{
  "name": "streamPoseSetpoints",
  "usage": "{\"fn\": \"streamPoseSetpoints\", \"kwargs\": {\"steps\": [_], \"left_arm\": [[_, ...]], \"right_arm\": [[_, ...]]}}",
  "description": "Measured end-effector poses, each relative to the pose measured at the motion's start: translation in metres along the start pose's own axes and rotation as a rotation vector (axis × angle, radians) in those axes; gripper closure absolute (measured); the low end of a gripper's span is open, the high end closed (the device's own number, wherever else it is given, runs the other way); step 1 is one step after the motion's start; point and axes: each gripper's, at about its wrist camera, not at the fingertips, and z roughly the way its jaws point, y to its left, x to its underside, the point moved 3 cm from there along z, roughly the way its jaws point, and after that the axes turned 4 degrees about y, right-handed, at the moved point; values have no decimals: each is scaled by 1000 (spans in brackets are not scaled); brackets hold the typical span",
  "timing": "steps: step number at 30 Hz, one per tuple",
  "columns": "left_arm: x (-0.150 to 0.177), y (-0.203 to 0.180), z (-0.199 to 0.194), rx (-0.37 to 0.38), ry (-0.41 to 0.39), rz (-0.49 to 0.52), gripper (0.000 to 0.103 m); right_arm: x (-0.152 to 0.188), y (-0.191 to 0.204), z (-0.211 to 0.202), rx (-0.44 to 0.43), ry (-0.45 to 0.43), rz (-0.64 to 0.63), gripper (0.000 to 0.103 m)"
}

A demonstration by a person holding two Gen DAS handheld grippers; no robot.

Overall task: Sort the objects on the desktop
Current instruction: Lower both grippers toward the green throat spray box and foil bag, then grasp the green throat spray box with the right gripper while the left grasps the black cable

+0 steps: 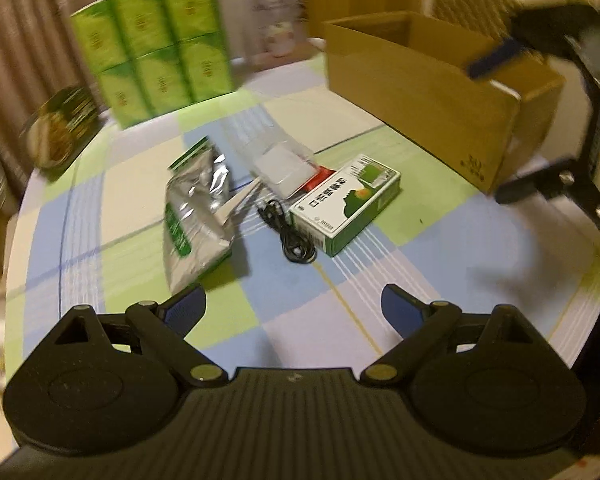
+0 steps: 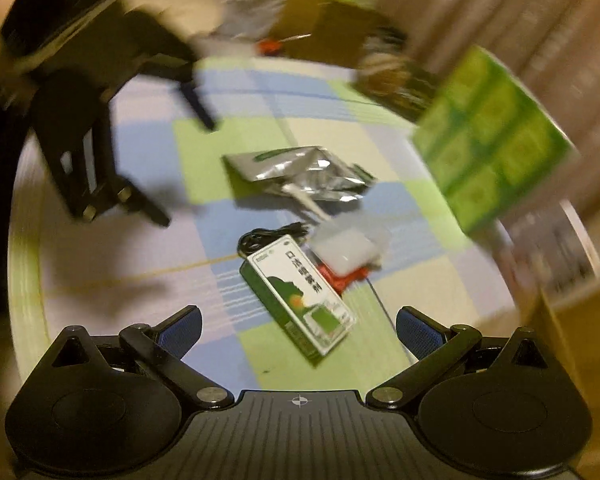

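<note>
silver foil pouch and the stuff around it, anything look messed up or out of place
The silver foil pouch lies crumpled and creased. Beside it, a clear plastic packet lies on top of a red item, a black cable is loosely tangled against the green and white box. It is an unsorted heap; nothing visibly spilled.

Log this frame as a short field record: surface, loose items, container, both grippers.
surface: round table with checked cloth
loose items: silver foil pouch; green-and-white carton; coiled black cable, touching the carton; clear plastic packet over a red item
container: open cardboard box, at the far edge
background: green multipack
left gripper: open, nothing between its jaws
right gripper: open, above the near end of the carton, not touching it
image quality: motion blur, heavier in the right wrist view
</note>
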Motion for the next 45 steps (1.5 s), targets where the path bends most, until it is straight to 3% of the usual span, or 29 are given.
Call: {"fn": "streamPoseSetpoints", "kwargs": {"steps": [6,9,12,18,26,34,41,45], "left_arm": [[-14,10,22,38,-12,182,14],[-18,14,29,68,-30,252,14],[-22,19,39,101,-36,288,14],[-22,20,62,135,-6,339,19],[-23,20,79,163,-5,316,20],[-31,17,89,168,2,311,23],[-43,17,107,143,46,273,36],[-49,22,123,133,89,186,44]], "right_arm": [[-18,-10,43,-119,65,-184,3],[-24,-16,69,-153,115,-240,14],[-25,-21,91,-193,160,-285,23],[-27,-29,124,-240,217,-333,29],[-24,-33,147,-266,259,-353,44],[-15,-37,140,-269,306,-389,48],[-3,-44,137,-252,350,-375,48],[3,-39,134,-253,358,-378,48]]}}
